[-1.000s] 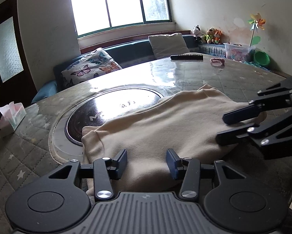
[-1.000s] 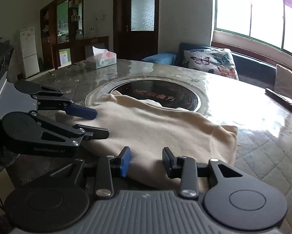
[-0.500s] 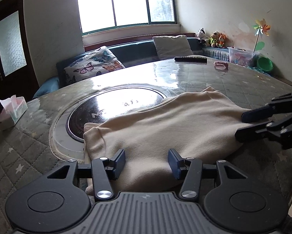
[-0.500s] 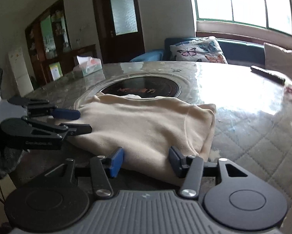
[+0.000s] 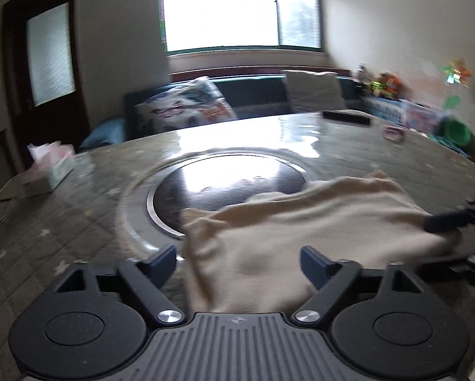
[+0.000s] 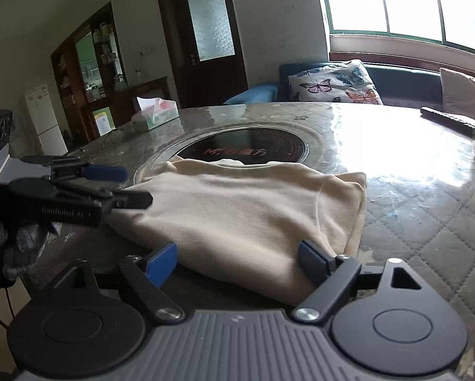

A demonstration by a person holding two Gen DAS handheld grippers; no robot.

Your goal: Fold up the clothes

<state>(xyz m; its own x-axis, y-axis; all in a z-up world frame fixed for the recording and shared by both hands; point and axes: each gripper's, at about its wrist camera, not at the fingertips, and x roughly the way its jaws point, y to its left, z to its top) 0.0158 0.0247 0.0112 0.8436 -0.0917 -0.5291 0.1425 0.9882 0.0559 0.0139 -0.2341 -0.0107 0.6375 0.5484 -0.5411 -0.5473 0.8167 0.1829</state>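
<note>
Table: I see a round table [image 6: 428,209] under a quilted, glossy cover, dark round inset plate [image 6: 247,149] at centre.
Garment: folded cream garment [image 6: 237,209] at my near edge, far hem overlapping the plate.
Far left: tissue box [image 6: 156,114].
Far right: black remote [image 6: 448,121]; small pink item [image 5: 393,132], blurred.

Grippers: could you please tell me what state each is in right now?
Left gripper: opening, holding nothing; cloth lies between.
Right gripper: opening, holding nothing.

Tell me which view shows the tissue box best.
The right wrist view: the tissue box is sharp there, with its tissue and printed side clear, standing on the table. The left wrist view shows it only motion-blurred at the left edge.
</note>
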